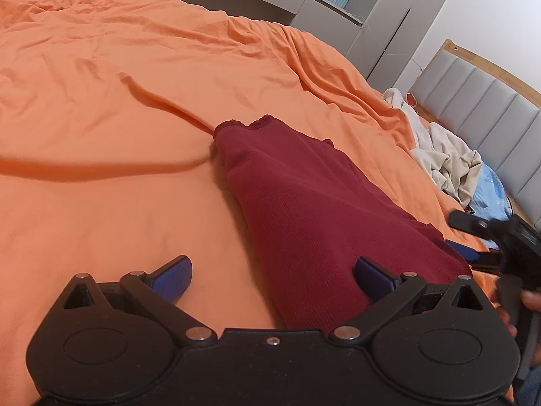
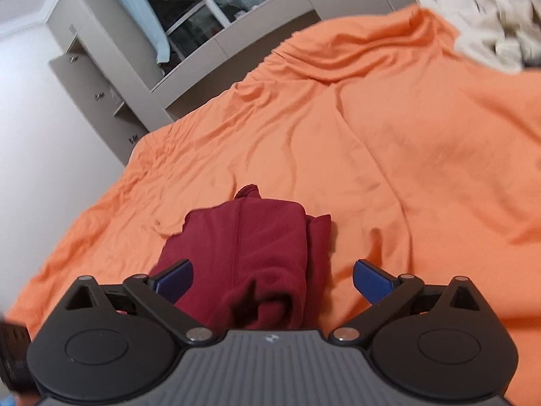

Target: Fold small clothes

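A dark red knit garment point(image 1: 304, 209) lies partly folded on the orange bedcover point(image 1: 135, 101). My left gripper point(image 1: 274, 275) is open just above the near end of the garment, its right finger over the cloth and its left finger over bare cover. In the right wrist view the same garment point(image 2: 250, 253) lies bunched in folds between the open fingers of my right gripper point(image 2: 272, 282), which holds nothing. The right gripper also shows at the right edge of the left wrist view point(image 1: 500, 247).
A heap of white and pale blue clothes point(image 1: 449, 162) lies at the bed's right side by a grey padded headboard point(image 1: 490, 115); it also shows in the right wrist view point(image 2: 490, 23). Grey cabinets point(image 2: 111, 77) and a window stand past the bed's far edge.
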A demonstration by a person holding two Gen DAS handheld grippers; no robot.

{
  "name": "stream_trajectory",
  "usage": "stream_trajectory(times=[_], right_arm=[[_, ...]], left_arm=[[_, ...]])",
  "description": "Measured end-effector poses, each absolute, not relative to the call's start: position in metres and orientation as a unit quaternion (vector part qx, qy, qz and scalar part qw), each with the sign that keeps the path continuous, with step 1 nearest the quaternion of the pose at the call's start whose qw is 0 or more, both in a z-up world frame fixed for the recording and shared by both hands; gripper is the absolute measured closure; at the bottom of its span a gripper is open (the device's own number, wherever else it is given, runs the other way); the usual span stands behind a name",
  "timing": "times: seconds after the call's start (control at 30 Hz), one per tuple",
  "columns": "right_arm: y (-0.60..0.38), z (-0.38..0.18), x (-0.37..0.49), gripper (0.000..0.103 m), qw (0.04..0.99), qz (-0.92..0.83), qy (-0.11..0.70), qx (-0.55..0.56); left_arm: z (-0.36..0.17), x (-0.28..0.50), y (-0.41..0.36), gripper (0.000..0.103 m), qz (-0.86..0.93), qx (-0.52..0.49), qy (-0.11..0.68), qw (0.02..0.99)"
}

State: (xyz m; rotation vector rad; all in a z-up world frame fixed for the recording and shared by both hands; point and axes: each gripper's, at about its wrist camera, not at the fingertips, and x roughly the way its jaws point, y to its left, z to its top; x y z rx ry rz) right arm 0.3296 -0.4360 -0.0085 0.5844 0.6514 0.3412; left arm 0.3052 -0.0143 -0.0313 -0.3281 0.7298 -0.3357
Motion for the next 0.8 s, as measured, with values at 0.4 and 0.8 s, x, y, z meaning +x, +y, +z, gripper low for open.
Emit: stream_trajectory(times=[0.4, 0.8], right_arm=[[-0.42, -0.021, 0.359, 0.062, 0.899, 0.149, 0.325, 0.253], [-0.421, 0.0, 0.326, 0.096, 0.908, 0.134, 0.321, 0.232]], left_arm=[[-0.032, 0.305, -0.015, 0.0, -0.163, -0.159, 0.351, 0.908], [-0.032, 0.304, -0.014, 0.0, -0.165, -0.16, 0.349, 0.908]])
